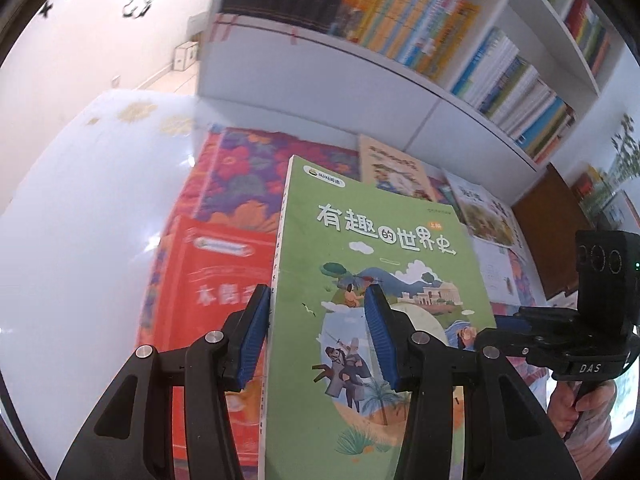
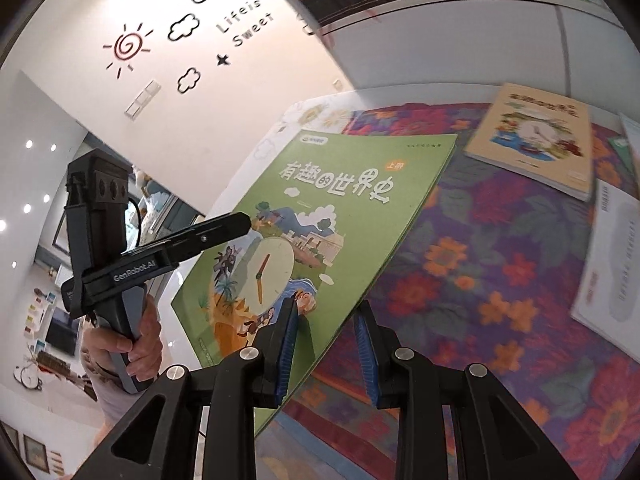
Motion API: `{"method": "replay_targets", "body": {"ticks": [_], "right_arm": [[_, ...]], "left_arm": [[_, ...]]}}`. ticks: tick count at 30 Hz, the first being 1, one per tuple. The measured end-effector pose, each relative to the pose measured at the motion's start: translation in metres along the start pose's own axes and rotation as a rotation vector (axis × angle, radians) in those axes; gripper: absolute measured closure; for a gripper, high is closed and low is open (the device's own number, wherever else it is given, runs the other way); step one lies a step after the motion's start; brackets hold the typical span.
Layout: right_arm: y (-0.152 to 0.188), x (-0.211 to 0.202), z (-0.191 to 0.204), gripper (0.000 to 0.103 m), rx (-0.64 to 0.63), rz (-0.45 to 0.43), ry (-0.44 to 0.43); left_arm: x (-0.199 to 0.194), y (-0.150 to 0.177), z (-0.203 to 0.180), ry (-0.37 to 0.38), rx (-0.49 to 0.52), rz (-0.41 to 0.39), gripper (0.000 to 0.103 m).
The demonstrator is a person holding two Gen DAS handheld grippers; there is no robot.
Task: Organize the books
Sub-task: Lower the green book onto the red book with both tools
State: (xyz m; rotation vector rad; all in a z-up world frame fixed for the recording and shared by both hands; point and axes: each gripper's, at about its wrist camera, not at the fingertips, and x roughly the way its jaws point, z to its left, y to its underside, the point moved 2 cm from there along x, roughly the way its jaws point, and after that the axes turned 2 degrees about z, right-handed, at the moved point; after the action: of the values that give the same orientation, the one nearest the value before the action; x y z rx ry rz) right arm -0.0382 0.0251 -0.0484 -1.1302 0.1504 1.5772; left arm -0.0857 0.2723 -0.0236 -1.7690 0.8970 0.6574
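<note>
Green book clamped between both grippers, held tilted above floral cloth, clear of surface. Left gripper jaws pinch spine edge; right gripper jaws pinch opposite edge. Both point steeply down. Step: carrying the book toward shelving. Next: stand it upright, find a gap. Farther: tan book flat on cloth, white bookshelf packed with books.

White worktop carries a floral cloth. On the cloth lie a red book, a tan-covered book and a white book, well apart. White shelf behind holds upright books.
</note>
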Motion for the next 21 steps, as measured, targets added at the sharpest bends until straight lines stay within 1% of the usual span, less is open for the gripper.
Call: {"method": "replay_targets", "body": {"ticks": [6, 11, 13, 16, 21], "right_arm": [[-0.004, 0.037, 0.024, 0.075, -0.048, 0.026, -0.008], [-0.005, 0.072, 0.026, 0.075, -0.059, 0.049, 0.004], [-0.003, 0.085, 0.025, 0.075, -0.051, 0.062, 0.008], [0.000, 0.102, 0.019, 0.075, -0.027, 0.089, 0.010], [0.005, 0.118, 0.020, 0.075, -0.024, 0.119, 0.020]], "left_arm": [[0.002, 0.011, 0.039, -0.044, -0.017, 0.022, 0.059], [0.017, 0.016, 0.064, -0.062, -0.020, 0.052, 0.059], [0.024, 0.020, 0.073, -0.058, -0.036, 0.064, 0.059], [0.032, 0.027, 0.081, -0.056, -0.053, 0.093, 0.059], [0.035, 0.034, 0.084, -0.092, -0.019, 0.097, 0.059]]}}
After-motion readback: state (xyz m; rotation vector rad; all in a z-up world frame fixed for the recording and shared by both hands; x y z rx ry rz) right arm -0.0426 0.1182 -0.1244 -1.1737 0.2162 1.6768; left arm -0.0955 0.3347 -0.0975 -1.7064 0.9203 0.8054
